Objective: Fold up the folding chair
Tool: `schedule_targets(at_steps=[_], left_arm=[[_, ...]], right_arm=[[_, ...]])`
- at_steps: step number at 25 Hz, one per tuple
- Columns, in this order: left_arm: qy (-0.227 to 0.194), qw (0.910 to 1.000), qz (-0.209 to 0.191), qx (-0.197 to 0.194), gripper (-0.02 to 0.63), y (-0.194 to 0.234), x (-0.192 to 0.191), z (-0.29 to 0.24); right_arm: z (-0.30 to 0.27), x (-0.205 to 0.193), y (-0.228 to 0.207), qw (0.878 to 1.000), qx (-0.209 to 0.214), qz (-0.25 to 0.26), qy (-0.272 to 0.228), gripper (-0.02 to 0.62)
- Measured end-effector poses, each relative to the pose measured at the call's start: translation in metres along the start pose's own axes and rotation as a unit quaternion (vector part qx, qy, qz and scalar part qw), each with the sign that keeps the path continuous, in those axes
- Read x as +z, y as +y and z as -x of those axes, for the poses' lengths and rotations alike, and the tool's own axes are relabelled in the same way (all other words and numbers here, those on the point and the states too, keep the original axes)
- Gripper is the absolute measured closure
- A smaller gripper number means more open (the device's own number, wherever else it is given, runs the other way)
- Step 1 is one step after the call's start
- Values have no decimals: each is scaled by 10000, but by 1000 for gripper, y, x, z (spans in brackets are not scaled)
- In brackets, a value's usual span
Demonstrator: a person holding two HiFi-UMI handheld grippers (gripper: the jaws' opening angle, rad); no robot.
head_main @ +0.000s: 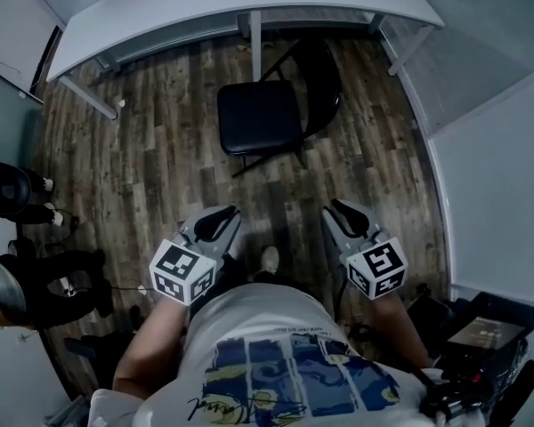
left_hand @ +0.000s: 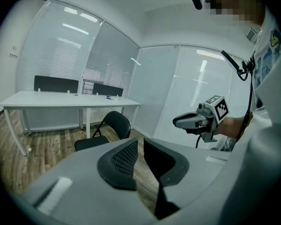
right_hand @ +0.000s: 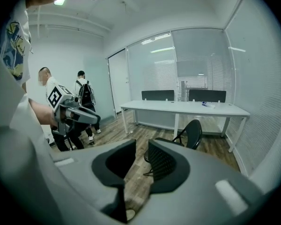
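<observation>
We find ourselves in an office, most likely a small meeting room. A long white desk [head_main: 249, 3] on slim white legs runs along one side, and low dark screens [left_hand: 56, 84] stand at its back edge. Glass partition walls [right_hand: 196, 64] close the room in, with slatted blinds [left_hand: 61, 55] behind the panes. The floor [head_main: 151, 140] is grey-brown wood plank. A plain black folding chair [head_main: 260, 118] stands by the desk, and two people [right_hand: 84, 97], one wearing a backpack, stand near the far wall.
</observation>
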State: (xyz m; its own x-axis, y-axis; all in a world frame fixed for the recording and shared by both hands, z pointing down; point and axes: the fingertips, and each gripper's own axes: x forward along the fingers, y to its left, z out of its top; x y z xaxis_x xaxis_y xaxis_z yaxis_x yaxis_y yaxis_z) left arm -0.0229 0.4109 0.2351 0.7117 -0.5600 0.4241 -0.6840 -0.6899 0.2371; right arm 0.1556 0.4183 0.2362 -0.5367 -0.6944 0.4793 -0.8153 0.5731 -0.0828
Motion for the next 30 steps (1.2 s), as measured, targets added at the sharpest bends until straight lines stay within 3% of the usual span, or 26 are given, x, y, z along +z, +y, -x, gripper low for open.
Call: schedule_targets(at_steps=[14, 22, 30], left_arm=[[123, 9996, 104, -215, 542, 55, 22, -21], [292, 9981, 45, -542, 519, 108, 36, -81], [546, 9949, 281, -805, 495, 167, 27, -113]], right_arm=[[-45, 31, -31, 9989, -340, -269, 168, 497], [-95, 41, -91, 9959, -724, -423, 327, 495], [-136, 52, -138, 9873, -1356, -655, 502, 474]])
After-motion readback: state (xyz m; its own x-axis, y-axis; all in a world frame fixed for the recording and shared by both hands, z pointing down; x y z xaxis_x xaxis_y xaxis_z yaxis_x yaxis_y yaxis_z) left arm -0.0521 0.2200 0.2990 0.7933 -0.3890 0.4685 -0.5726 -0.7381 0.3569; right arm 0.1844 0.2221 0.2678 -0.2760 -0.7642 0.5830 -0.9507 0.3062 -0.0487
